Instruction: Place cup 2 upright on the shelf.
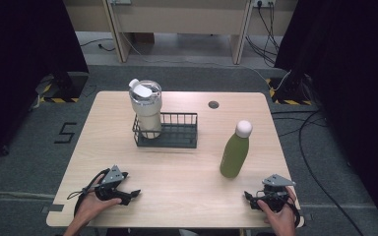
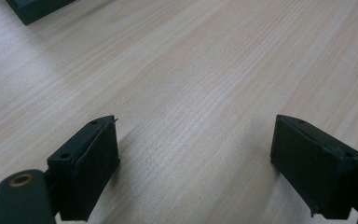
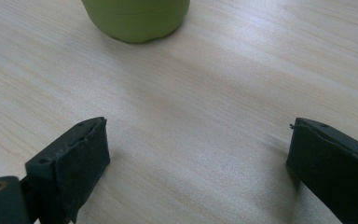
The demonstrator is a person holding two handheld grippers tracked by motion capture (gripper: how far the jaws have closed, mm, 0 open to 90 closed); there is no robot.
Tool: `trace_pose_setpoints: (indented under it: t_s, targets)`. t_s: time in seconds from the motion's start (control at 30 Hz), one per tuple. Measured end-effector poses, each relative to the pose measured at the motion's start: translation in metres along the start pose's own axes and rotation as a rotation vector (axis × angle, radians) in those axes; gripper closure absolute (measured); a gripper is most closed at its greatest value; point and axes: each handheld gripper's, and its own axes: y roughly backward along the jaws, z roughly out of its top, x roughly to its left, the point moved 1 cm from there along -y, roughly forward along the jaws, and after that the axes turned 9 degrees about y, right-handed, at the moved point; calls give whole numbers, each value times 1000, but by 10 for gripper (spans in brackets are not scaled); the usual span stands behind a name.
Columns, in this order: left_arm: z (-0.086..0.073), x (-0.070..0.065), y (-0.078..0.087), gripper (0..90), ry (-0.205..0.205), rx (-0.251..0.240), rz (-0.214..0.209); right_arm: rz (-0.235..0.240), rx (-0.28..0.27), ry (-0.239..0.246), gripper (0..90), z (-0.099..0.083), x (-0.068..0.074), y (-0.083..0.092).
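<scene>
A: Bottle position?
B: Tall green metal bottle with white cap (image 1: 236, 151) stands upright on the light wooden desk (image 1: 177, 182), right of the black wire basket (image 1: 173, 131); its base (image 3: 136, 18) is just ahead of the right gripper (image 1: 254, 196).
A: Jaws?
B: Right gripper spread wide, empty. Left gripper (image 1: 130, 194) too, low over bare desk.
A: Basket?
B: Holds a clear lidded tumbler (image 1: 145, 108), left end.

Even overhead light, dark surroundings, soft shadows, slight blur
</scene>
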Motion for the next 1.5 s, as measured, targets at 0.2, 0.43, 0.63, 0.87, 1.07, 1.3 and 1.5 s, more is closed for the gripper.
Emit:
trace_pose_setpoints:
  t_s: [0.2, 0.43, 0.63, 0.87, 1.07, 1.3, 1.5]
  targets:
    - [0, 0, 0, 143, 1, -1, 0, 1, 0, -4, 76, 0, 0, 0]
    - [0, 0, 0, 143, 1, -1, 0, 6, -53, 16, 165, 0, 2, 5]
    - [0, 0, 0, 143, 1, -1, 0, -6, -135, 31, 152, 6, 4, 15]
    - [0, 0, 0, 144, 1, -1, 0, -11, -207, 49, 152, 13, 7, 24]
    - [0, 0, 0, 144, 1, -1, 0, 0, -241, 67, 152, 19, 11, 25]
    - [0, 0, 0, 144, 1, -1, 0, 2, -289, 78, 152, 31, 14, 24]
    - [0, 0, 0, 144, 1, -1, 0, 24, -315, 86, 151, 39, 17, 15]
